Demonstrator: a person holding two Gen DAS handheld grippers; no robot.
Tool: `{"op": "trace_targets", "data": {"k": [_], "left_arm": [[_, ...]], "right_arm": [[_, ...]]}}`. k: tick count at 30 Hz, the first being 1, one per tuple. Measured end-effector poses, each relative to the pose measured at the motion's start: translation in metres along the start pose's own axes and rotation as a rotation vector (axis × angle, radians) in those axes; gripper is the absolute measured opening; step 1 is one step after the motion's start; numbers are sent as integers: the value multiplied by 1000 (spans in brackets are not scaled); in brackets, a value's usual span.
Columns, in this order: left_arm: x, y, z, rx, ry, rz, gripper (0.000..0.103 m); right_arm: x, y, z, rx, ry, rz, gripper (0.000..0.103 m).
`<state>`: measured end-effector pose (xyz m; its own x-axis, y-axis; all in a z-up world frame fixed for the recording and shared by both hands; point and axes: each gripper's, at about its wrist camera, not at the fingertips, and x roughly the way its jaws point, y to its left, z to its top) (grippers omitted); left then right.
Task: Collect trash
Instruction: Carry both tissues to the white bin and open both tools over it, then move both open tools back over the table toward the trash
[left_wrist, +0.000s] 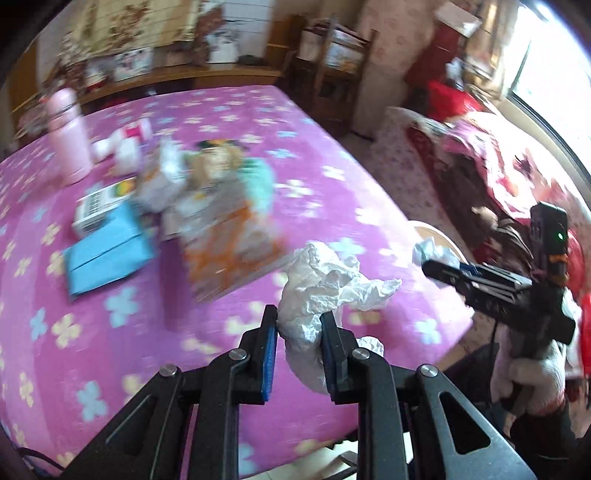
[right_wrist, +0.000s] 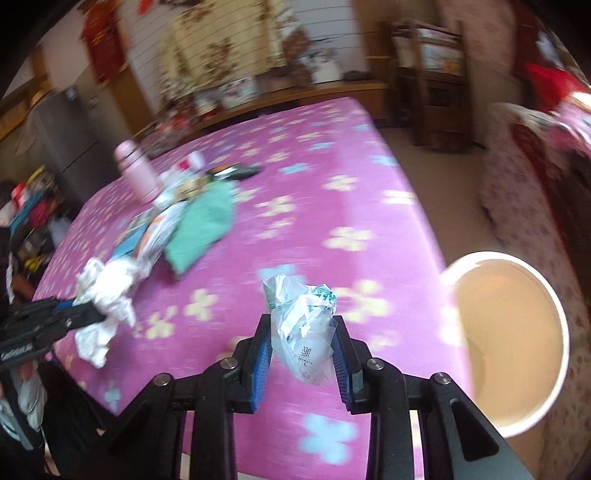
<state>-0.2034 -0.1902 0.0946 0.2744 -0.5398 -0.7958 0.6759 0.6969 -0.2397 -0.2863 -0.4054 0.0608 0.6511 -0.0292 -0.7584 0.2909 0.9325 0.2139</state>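
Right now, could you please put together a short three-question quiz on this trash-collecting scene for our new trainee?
1. True or false: the left gripper is empty.
2. What does the right gripper hold between its fingers?
A. a pink bottle
B. a crumpled clear plastic wrapper
C. a green cloth
3. Fill in: the round open bin sits off the table's edge, on the ____ side of the right wrist view.

Key
1. False: it is shut on a crumpled white tissue.
2. B: the crumpled clear plastic wrapper, held above the purple flowered tablecloth.
3. right
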Motion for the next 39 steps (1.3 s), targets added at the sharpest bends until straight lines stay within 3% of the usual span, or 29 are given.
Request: {"op": "trace_targets", "data": {"k": [4,11,17,28,30,31,33,39], "left_arm": [[2,-32,4,40,21,-65,23],[27,-86,23,134,33,-86,23],[61,-134,43,180,40,-113,23],[127,-201,61,211,64,-151,27],[135,-206,63,203,66,-156,36],[140,-208,64,196,72,-170,39],[144,-210,63,185,79,-188,51],[147,-205,59,182,87,-162,56]], "right_arm": [[-17,-41,-3,70,-26,-43,33],[-37,-99,-10,166,-58,-115,33],[-35,-144,-15,228,-32,-211,34],[-20,-195,-27,326,1,-287,35],[-19,-203,-28,339,-4,-306,41],[-19,-207,-29,347,-4,-311,60],[-19,-213,-30,370,-14,-307,74],[-23,-216,-34,389,-25,-290,74]]}}
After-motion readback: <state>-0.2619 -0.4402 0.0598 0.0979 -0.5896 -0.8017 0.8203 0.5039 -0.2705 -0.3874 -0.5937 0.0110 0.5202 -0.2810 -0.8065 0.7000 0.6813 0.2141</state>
